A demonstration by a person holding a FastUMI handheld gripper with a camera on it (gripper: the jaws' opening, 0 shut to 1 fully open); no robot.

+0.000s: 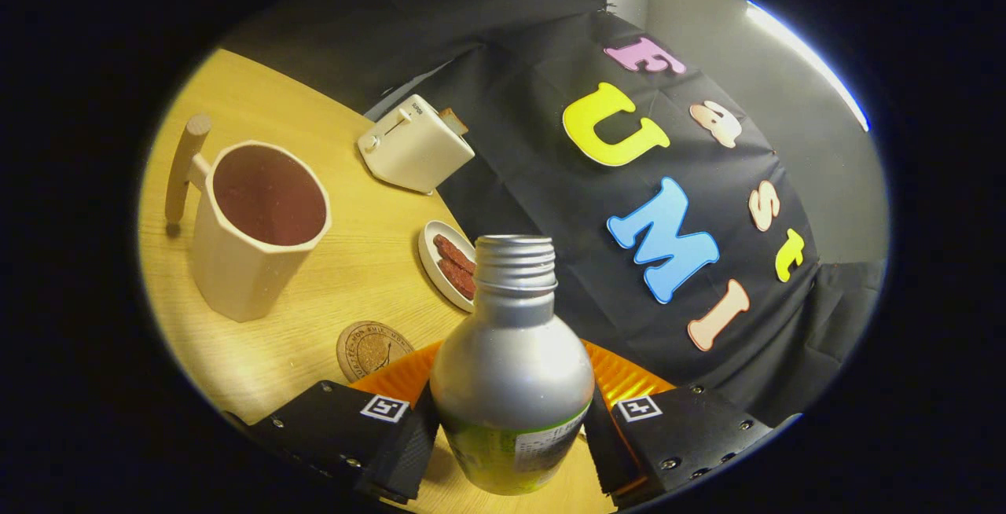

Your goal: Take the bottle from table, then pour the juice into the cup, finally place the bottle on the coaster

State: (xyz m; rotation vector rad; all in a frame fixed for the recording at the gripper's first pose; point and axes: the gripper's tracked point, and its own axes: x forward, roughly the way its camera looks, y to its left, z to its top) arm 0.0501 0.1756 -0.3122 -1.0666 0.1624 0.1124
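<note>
Gripper (511,427): both black fingers (393,439) pressed against the lower body of the silver aluminium bottle (511,372), one on each side; jaws set about a bottle-width apart, clamped on it. Each finger carries one small square marker. Bottle cap off, threaded neck open, green label showing low on the body. View is tilted, so whether the bottle stands upright or leans cannot be told.

Count on the wooden table (346,278):
- One bottle, between the fingers.
- One cream mug (255,235) with a wooden peg handle, beyond the left finger, well apart from the bottle; inside reads dark reddish, liquid or shadow not clear.
- One round cork coaster (371,349), nothing on it, just ahead of the left finger, between mug and bottle.
- One orange ribbed dish (401,376) behind the bottle's base, its edge showing on both sides.
- One small white plate (440,266) holding two reddish-brown pieces, behind the bottle neck.
- One white toaster (415,143) beyond the plate, at the table's far edge.
</note>
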